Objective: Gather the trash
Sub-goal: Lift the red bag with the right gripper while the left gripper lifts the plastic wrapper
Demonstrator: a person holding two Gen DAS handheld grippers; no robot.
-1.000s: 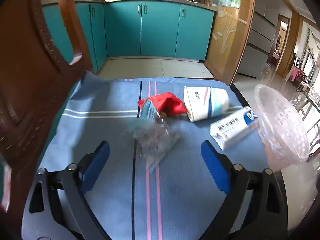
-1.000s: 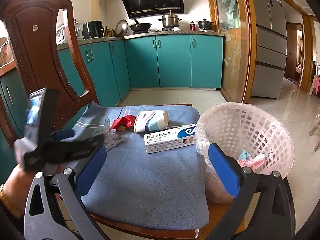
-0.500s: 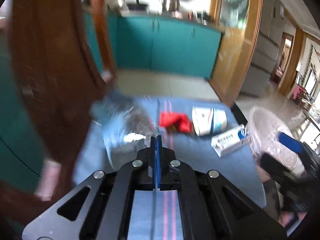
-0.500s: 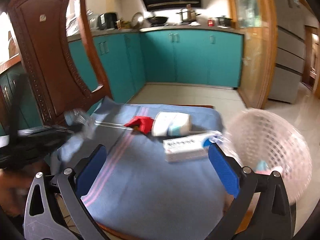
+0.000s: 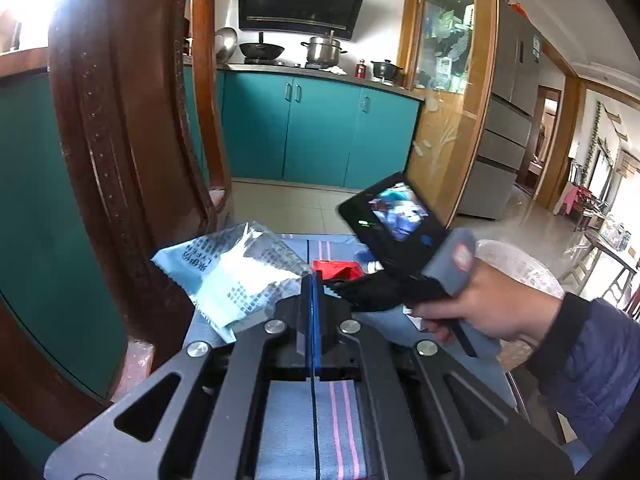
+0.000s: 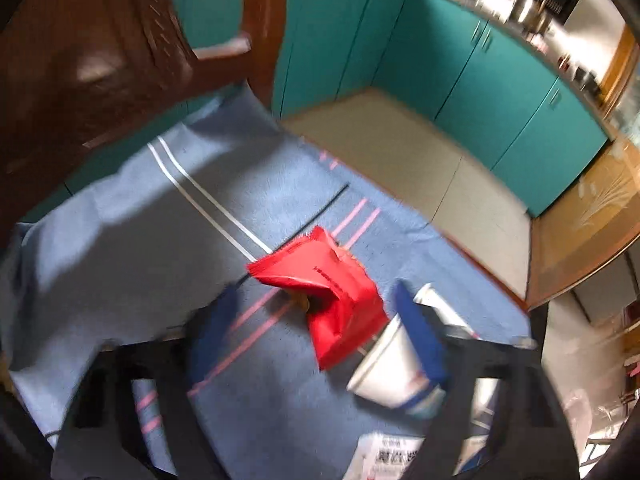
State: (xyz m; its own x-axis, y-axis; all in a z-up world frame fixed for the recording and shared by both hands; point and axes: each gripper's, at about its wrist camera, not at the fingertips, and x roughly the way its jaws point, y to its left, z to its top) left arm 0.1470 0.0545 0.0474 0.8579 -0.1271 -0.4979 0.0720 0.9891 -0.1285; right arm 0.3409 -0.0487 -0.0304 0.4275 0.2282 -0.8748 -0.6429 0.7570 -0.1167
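Note:
My left gripper [image 5: 312, 280] is shut on a clear and pale-blue plastic wrapper [image 5: 236, 272], held up above the chair seat. My right gripper [image 6: 320, 312] is open and hovers low over a crumpled red wrapper [image 6: 324, 288], its blue fingers [image 6: 420, 336] on either side of it. A white paper cup [image 6: 388, 376] lies on its side just right of the red wrapper. A white medicine box [image 6: 392, 456] lies at the bottom edge. The right gripper's body and the hand holding it [image 5: 480, 304] show in the left wrist view, in front of the white mesh basket [image 5: 520, 268].
The trash lies on a blue striped cloth [image 6: 160, 220] over a wooden chair seat. The dark wooden chair back [image 5: 120, 160] rises close at the left. Teal kitchen cabinets [image 5: 320, 132] and tiled floor [image 6: 420, 160] lie beyond the seat's far edge.
My left gripper shut on the plastic wrapper and lifted it off the cloth. My right gripper swung left from the basket and dropped down over the red wrapper.

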